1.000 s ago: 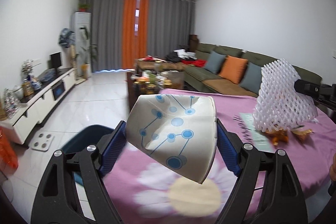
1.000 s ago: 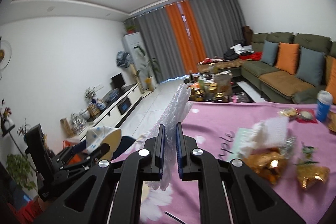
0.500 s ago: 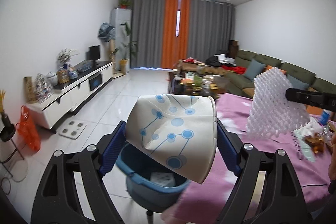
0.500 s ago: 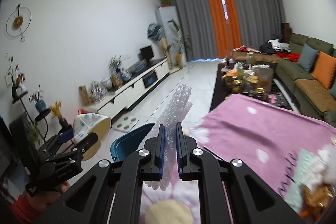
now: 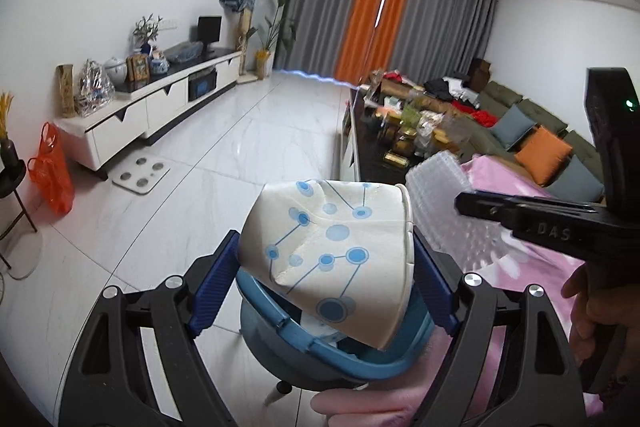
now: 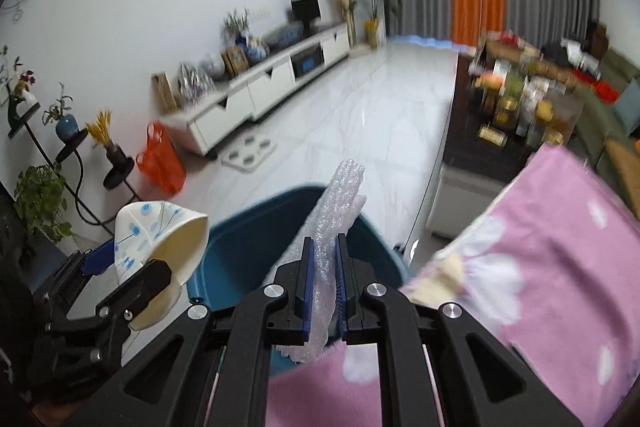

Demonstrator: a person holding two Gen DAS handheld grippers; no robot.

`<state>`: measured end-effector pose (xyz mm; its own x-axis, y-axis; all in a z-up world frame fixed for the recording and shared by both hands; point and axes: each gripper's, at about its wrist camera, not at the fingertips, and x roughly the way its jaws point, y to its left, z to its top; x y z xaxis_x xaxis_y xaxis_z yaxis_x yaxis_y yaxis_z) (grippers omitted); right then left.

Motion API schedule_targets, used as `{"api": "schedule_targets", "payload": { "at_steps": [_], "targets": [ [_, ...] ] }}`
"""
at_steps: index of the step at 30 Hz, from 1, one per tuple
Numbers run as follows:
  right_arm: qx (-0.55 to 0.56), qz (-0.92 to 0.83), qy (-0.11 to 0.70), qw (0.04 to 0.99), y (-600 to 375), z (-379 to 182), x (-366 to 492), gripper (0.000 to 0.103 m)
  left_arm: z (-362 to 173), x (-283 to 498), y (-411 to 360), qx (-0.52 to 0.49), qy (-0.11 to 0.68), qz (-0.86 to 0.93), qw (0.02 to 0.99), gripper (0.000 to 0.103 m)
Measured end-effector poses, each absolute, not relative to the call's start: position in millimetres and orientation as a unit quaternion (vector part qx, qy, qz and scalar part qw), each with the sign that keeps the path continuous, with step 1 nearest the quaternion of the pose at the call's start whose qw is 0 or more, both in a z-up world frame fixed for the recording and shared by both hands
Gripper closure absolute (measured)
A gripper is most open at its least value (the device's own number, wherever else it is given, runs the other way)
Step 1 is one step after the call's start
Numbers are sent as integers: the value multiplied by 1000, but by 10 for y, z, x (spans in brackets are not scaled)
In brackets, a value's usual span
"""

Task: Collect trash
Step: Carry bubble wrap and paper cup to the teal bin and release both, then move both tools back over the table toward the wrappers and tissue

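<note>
Beside the pink-clothed table (image 6: 560, 247), a blue bin (image 6: 248, 247) sits just below both grippers. Left gripper (image 5: 326, 267) clamps a crumpled paper cup (image 5: 332, 247); right gripper (image 6: 323, 283) pinches foam netting (image 6: 336, 211). Drop-off step: next, release both pieces over the bin.

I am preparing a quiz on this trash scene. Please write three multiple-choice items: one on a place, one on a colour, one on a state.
1. Where is the bin?
A. on the floor beside the table
B. on the sofa
C. on the TV cabinet

2. What colour is the pattern on the paper cup?
A. red
B. blue
C. green

3. What does the right claw do?
A. stands open and empty
B. is shut on the foam net
C. grips the cup

Answers:
1 A, the bin stands on the tiles at the edge of the pink tablecloth.
2 B, blue dots and lines show on the white cup.
3 B, its pads pinch the white net between them.
</note>
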<state>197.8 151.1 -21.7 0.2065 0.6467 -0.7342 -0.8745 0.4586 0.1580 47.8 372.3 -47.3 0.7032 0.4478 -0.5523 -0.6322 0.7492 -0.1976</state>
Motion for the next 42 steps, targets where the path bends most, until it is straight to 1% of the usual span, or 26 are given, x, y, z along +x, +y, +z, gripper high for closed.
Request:
{"api": "schedule_targets", "payload": {
  "at_steps": [5,10,13,15,16,18,19,20,22,24,25,27,29,33,34,35,40,42],
  "targets": [
    [-186,486,415,746,1782,-451,1964,94,-844,885,3914,-205,284,282,893,22],
    [-222,476,436,731,1928,-577,1920,94,-1148,1254,3960,-195,312,279,887,22],
    [-233,471,442,727,1968,-630,1936,89,-1234,1389,3918,-191,322,281,884,22],
    [-236,466,444,728,1991,-653,1958,83,-1284,1470,3934,-185,328,278,883,21],
    [-235,464,443,731,1992,-650,1960,78,-1300,1514,3940,-176,330,282,883,22],
    [-227,465,447,730,1977,-644,1995,77,-1324,1554,3922,-173,331,281,884,21],
    [-225,465,446,731,1973,-638,2006,77,-1299,1558,3870,-172,332,281,884,19],
    [-219,465,446,733,1957,-619,2013,74,-1296,1571,3868,-171,330,282,885,15],
    [-206,466,448,735,1920,-589,2042,70,-1287,1576,3870,-167,329,283,886,13],
    [-193,467,443,741,1883,-540,2082,69,-1271,1601,3870,-162,327,284,886,10],
    [-186,466,445,742,1850,-516,2098,68,-1256,1595,3854,-162,327,285,887,6],
    [-173,466,441,747,1780,-455,2144,68,-1231,1613,3839,-162,324,282,888,6],
    [-161,471,429,754,1675,-344,2154,63,-1178,1583,3817,-160,320,281,890,6],
    [-131,474,408,769,1399,-109,2225,59,-1032,1499,3712,-154,308,283,895,6],
    [-122,475,404,772,1312,-58,2235,56,-974,1474,3691,-153,302,283,897,6],
    [-106,478,398,776,1175,12,2246,52,-929,1460,3671,-152,298,283,899,6],
    [-75,470,373,796,644,175,2230,49,-641,1386,3469,-130,285,285,906,6],
    [-60,464,359,808,340,237,2172,45,-504,1367,3359,-121,278,282,910,6]
  ]
}}
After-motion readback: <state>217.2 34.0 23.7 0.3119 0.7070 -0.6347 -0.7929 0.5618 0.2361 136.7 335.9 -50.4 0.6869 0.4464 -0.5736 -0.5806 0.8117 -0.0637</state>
